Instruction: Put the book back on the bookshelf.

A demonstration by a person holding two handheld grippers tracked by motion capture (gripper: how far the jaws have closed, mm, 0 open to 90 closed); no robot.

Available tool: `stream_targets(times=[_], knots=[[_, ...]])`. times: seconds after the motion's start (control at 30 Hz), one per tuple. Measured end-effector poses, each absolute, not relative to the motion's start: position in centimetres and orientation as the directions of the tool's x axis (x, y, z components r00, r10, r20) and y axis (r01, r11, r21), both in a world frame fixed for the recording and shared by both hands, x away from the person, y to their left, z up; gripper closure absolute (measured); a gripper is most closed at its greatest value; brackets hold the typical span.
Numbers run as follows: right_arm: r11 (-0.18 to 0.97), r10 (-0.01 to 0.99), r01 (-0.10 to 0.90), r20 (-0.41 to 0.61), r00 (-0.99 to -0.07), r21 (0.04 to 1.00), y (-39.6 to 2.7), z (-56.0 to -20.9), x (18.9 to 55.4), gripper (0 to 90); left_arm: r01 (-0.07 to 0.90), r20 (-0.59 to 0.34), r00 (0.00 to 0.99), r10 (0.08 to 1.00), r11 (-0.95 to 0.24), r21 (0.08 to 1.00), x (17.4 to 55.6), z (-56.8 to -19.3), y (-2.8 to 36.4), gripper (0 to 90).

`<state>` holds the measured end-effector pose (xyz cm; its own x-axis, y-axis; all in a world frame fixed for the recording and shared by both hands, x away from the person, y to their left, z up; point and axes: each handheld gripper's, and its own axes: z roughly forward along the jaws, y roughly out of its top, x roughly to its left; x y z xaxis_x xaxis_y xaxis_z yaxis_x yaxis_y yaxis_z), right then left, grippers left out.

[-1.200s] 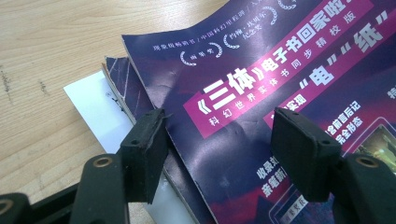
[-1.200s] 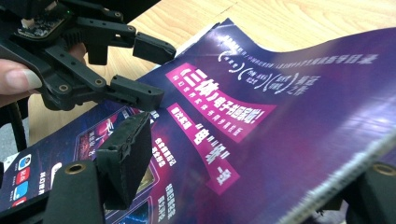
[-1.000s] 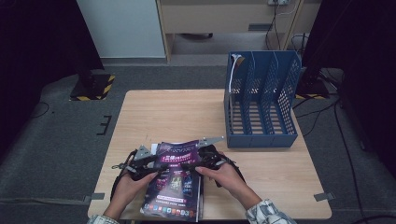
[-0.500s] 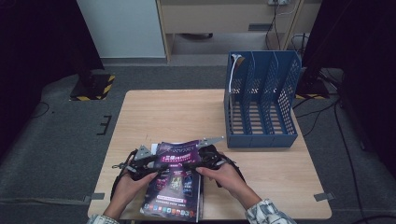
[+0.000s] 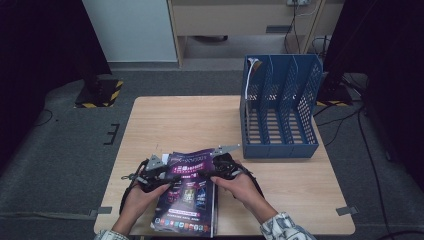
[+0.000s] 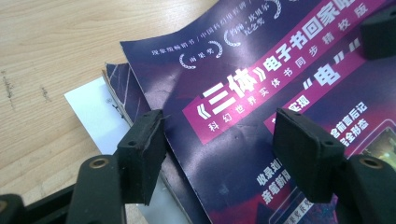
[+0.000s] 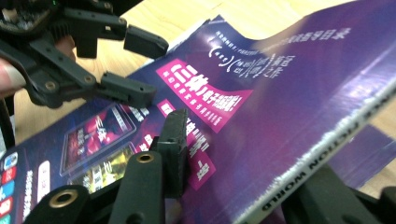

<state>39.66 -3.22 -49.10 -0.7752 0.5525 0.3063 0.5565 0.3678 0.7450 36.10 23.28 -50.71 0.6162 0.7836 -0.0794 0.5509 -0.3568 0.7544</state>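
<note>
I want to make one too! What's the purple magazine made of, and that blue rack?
The magazine looks like glossy paper: its cover shines and bends, and page edges show at the spine. The blue rack seems moulded plastic, matte, with slotted walls.

Right tool's far jaw hidden under magazine; mag's lower edge cut off.

1. You work at a light wooden table standing on grey floor.
2. A blue file rack stands upright at its far right.
3. A purple magazine lies at your near edge, partly over white paper.
</note>
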Motion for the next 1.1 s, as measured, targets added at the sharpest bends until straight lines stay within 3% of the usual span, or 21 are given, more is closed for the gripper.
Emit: stream_targets(times=[0.53, 1.1], knots=[[0.373, 0.551, 0.502, 0.249, -0.796, 0.78, -2.7, -45.7, 40.8, 72.0, 0.519, -0.092, 0.602, 0.793, -0.301, 0.8, 36.3, -50.3, 23.4, 29.5], [0.335, 0.593, 0.464, 0.199, -0.78, 0.82, -3.5, -43.7, 42.0, 75.3, 0.542, -0.123, 0.643, 0.756, -0.336, 0.771, 35.8, -50.7, 23.1, 25.4]])
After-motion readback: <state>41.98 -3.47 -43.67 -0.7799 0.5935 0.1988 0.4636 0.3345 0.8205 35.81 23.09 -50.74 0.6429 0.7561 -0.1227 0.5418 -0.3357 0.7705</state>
